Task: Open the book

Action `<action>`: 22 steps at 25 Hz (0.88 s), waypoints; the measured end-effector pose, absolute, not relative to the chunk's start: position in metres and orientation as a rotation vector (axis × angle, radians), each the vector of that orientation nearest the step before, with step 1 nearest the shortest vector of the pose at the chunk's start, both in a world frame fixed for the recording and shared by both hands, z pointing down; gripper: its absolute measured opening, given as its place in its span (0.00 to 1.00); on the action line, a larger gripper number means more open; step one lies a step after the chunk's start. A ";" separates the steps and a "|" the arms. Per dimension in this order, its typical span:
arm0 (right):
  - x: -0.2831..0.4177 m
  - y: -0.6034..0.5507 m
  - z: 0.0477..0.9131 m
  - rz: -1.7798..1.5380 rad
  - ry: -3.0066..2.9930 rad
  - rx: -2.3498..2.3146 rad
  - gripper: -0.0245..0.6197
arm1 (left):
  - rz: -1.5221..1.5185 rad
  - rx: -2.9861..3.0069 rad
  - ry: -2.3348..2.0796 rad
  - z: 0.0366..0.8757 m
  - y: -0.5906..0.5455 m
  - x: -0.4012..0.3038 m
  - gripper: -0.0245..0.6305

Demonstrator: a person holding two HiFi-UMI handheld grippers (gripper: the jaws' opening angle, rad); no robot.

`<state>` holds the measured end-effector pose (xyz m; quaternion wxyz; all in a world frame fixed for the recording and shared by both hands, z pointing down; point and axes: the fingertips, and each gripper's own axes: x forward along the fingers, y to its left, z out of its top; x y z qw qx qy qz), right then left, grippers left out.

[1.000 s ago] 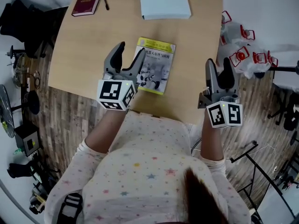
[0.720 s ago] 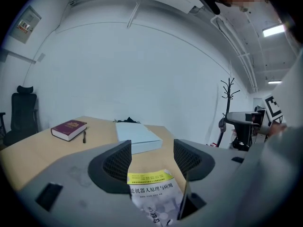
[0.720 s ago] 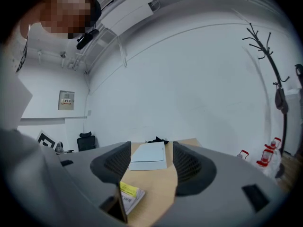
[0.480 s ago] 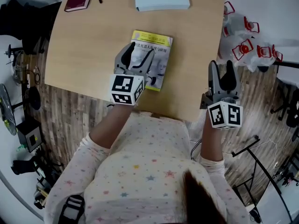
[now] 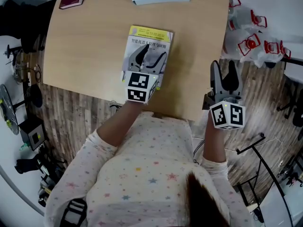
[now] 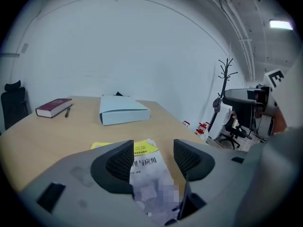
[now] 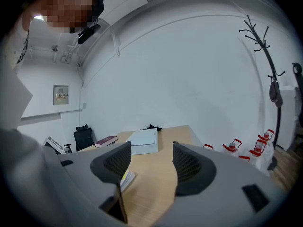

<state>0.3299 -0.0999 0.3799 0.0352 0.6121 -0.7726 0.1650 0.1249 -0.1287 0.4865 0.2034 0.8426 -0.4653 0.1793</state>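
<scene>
Fingers point(image 5: 141, 55) on your left gripper point(image 5: 150, 55) are spread wide over the closed book point(image 5: 147, 34) mid-tabletop point(image 5: 85, 41), head view says. Left gripper view: just the cover showing between them, nothing pinched. Right gripper view: your right gripper point(image 7: 150, 159) is wide and empty too, just off the tabletop's right edge, with bare wood ahead.

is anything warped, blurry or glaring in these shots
Head view: wide-angle warp toward the edges, while the book cover looks sharp. Left gripper view: dark round vignette, and the ceiling lamp glares. Right gripper view: same vignette, and the wall curves.
</scene>
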 end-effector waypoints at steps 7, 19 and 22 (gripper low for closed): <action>0.338 -0.093 0.391 0.541 -2.368 1.880 0.43 | 0.609 2.280 -1.249 0.525 -0.121 0.151 0.43; 0.350 -0.084 0.399 0.577 -2.391 1.858 0.43 | 0.766 2.176 -1.315 0.565 -0.113 0.165 0.43; 0.348 -0.083 0.400 0.602 -2.424 1.833 0.43 | 0.785 2.162 -1.320 0.569 -0.111 0.168 0.43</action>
